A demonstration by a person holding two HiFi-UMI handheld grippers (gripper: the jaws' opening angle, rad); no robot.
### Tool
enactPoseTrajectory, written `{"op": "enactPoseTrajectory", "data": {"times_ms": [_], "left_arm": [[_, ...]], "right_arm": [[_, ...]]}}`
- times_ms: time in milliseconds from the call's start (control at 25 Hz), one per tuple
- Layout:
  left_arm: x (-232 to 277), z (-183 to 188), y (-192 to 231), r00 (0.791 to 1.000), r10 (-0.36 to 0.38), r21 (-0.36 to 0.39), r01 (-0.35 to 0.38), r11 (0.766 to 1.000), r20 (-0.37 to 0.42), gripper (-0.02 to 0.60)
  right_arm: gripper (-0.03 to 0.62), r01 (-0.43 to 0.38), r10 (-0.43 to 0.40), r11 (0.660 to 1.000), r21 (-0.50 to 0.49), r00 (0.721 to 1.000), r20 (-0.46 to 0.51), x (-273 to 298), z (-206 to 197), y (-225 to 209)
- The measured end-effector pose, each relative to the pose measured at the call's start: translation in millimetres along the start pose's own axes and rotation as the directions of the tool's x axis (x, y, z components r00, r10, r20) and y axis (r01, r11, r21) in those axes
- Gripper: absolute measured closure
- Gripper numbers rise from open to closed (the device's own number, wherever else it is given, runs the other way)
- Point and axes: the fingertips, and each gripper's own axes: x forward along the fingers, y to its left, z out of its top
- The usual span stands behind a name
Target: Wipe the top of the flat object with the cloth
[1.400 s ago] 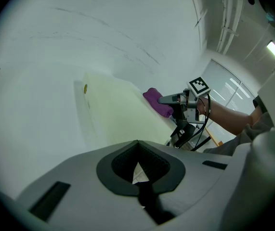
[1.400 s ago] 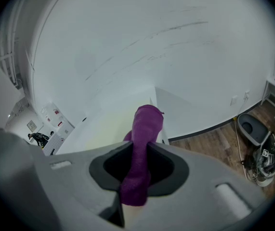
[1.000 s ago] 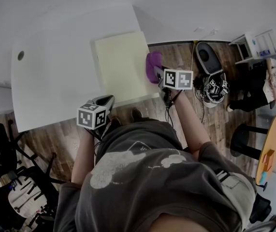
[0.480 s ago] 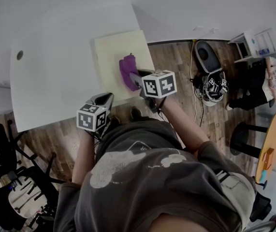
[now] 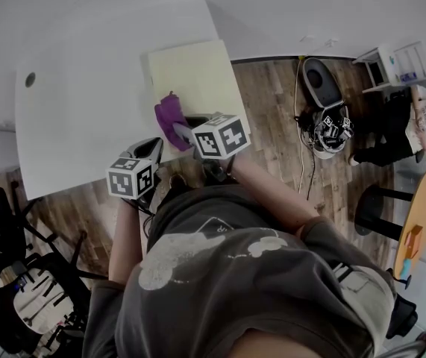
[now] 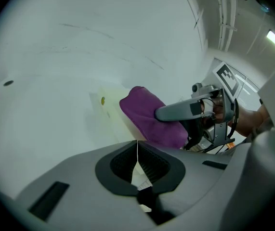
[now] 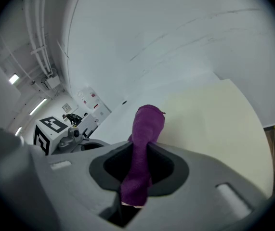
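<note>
At the near edge of the white counter (image 5: pixel 86 103), the person's right forearm reached forward and across toward the left, carrying the right hand-held gripper (image 5: pixel 180 130) low over the near left corner of the pale yellow flat board (image 5: pixel 194 77). Its jaws were pinching a purple cloth (image 5: pixel 169 112); the right gripper view showed the cloth (image 7: pixel 144 143) running up through the gap between them and standing out past their tips. The left arm was tucked close along the person's side, bent at the elbow, with the left hand-held gripper (image 5: pixel 151 149) sitting at the counter's edge just beside the board's near left corner and aimed toward the cloth. Its jaws (image 6: pixel 137 148) were pressed together with nothing between them.

The cloth was bunched into a long roll, its long axis in line with the right gripper's jaws, its free end pointing away from the person and to the left. In the left gripper view it (image 6: pixel 149 117) lay on the board by that corner, with a jaw of the right gripper (image 6: pixel 176 112) above it. The board lay flat with its long axis running away from the person, and its right side hung past the counter's right edge.

Each gripper's cube bore black-and-white square marker patterns, on the right (image 5: pixel 220 135) and on the left (image 5: pixel 132 177); these were patterns and not letters. A small dark round hole (image 5: pixel 30 79) marked the counter well to the left of the board.
</note>
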Motion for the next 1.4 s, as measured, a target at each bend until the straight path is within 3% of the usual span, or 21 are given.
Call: {"op": "enactPoseTrajectory", "data": {"times_ms": [200,440,1400], "left_arm": [[-5,-6,4,1.000,-0.002,-0.014,0.002,1.000,-0.004,0.581],[-8,-17,4,0.999,-0.023,-0.010,0.023,1.000,-0.031,0.581],[15,-14,-28,0.990,-0.112,0.068,0.117,0.991,-0.082,0.581]], "right_arm": [[0.519,-0.016,0.016,1.000,0.005,1.000,-0.016,9,-13,15],[0.519,0.019,-0.018,1.000,0.018,0.999,-0.034,15,-26,12],[0.519,0.151,-0.156,0.980,0.129,0.987,0.031,-35,-39,-46]]}}
